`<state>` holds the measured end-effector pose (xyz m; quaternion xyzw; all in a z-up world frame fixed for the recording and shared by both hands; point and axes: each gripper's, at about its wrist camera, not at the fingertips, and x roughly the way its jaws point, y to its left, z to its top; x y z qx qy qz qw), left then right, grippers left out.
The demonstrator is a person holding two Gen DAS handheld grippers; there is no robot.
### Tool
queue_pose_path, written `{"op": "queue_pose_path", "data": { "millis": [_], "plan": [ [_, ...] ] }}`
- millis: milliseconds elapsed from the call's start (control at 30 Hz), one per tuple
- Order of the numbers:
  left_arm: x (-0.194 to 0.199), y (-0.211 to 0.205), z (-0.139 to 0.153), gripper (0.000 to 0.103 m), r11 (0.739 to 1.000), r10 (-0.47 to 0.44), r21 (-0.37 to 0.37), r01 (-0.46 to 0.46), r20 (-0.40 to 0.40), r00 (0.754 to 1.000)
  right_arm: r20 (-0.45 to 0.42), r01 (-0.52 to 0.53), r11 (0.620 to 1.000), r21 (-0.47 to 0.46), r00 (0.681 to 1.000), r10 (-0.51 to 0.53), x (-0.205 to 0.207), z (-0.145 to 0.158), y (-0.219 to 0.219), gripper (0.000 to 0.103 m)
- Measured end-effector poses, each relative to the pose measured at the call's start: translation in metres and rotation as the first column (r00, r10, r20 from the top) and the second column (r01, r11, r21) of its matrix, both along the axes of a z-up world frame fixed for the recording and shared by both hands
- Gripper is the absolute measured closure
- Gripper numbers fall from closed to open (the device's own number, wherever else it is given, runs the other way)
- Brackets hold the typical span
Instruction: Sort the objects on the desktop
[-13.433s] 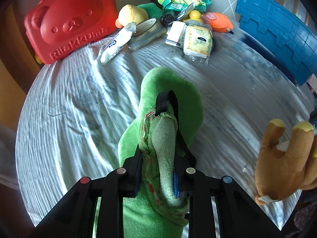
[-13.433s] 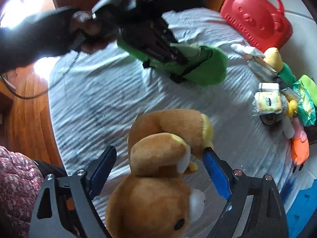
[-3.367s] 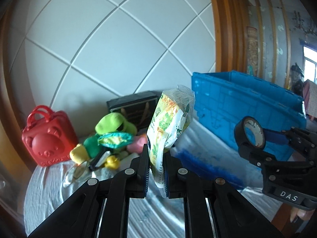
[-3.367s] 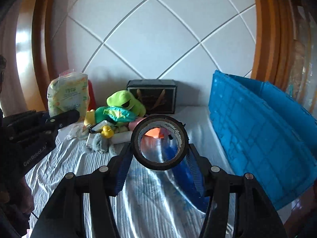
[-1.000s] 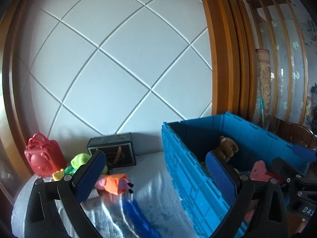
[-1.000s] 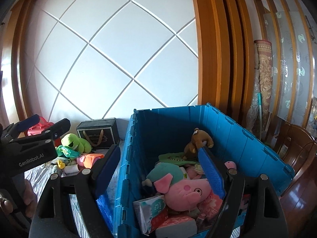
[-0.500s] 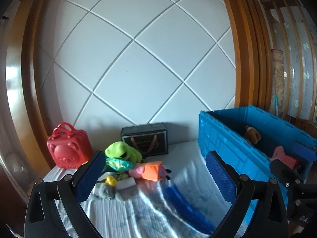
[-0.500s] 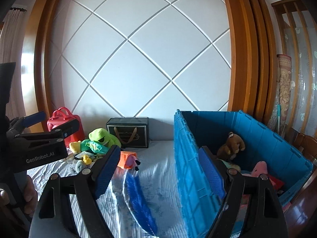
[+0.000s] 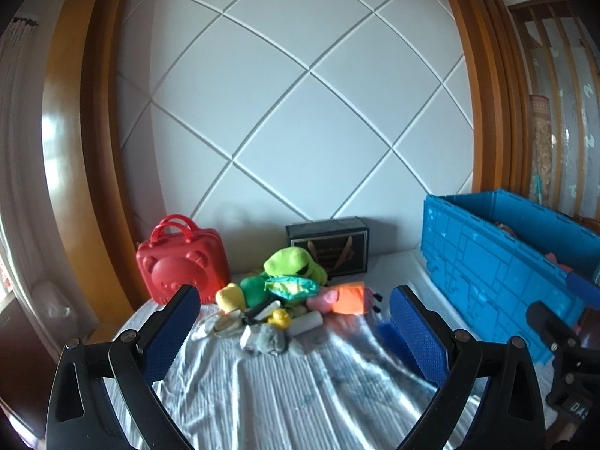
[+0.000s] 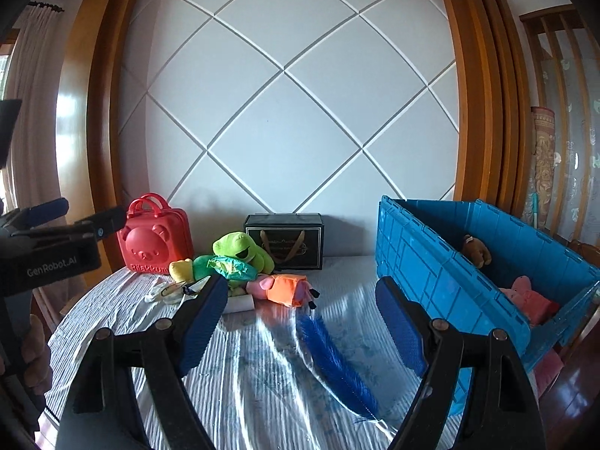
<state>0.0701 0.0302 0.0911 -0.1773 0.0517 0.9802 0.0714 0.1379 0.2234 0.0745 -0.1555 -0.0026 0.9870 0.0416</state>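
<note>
While both grippers hang above the near part of the desk point(image 10: 262, 386), their fingers are spread wide and hold nothing. Between the 2 blue pads of the left gripper point(image 9: 294, 332) one sees the pile of objects at the far side of the desk, close to the white wall. Seen from the right gripper point(image 10: 302, 320), the left gripper stands at the left edge, with a hand under it.

At the far left stands a red bear case point(image 9: 182, 264), upright. To its right lies a green frog plush point(image 9: 294, 262), leaning in front of a black box point(image 9: 329, 249). Just before the frog are a yellow plush point(image 9: 230, 297), a green crinkled packet point(image 9: 290, 285), a small yellow duck point(image 9: 280, 317) and a pink plush in orange dress point(image 10: 283, 288). Some small white and grey things lie nearer, too blurred to name.

On the right side stands a blue crate point(image 10: 450, 281), open at the top. Inside it are a brown bear plush point(image 10: 476, 249) at the far end and a pink plush point(image 10: 528, 298) nearer. A blue feather point(image 10: 333, 363) lies on the wrinkled cloth, left of the crate.
</note>
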Motion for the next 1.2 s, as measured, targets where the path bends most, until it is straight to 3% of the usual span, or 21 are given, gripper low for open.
{"op": "queue_pose_path", "data": {
  "millis": [100, 300, 600, 833, 967, 1200],
  "plan": [
    [0.012, 0.009, -0.003, 0.001, 1.000, -0.025, 0.019, 0.025, -0.002, 1.000, -0.020, 0.038, 0.999, 0.001, 0.999, -0.038, 0.019, 0.007, 0.011, 0.022],
    [0.051, 0.065, -0.003, 0.001, 0.995, -0.094, 0.032, 0.095, -0.035, 0.995, -0.045, 0.130, 0.992, 0.006, 0.991, -0.129, 0.066, 0.018, 0.042, 0.022],
    [0.118, 0.129, -0.008, 0.001, 0.977, -0.196, 0.064, 0.201, -0.075, 0.978, -0.024, 0.272, 0.962, -0.002, 0.962, -0.272, 0.141, 0.005, 0.103, 0.021],
    [0.139, 0.131, 0.002, 0.001, 0.964, -0.254, 0.063, 0.259, -0.073, 0.964, -0.017, 0.321, 0.947, 0.005, 0.947, -0.321, 0.173, 0.019, 0.100, 0.021],
    [0.143, 0.121, 0.003, 0.001, 0.965, -0.260, 0.024, 0.262, -0.065, 0.963, -0.008, 0.326, 0.945, -0.015, 0.945, -0.326, 0.176, 0.022, 0.087, 0.021],
    [0.141, 0.114, -0.018, 0.001, 0.958, -0.288, -0.003, 0.288, -0.025, 0.957, 0.039, 0.332, 0.943, -0.013, 0.943, -0.331, 0.172, 0.000, 0.064, 0.021]
  ]
}}
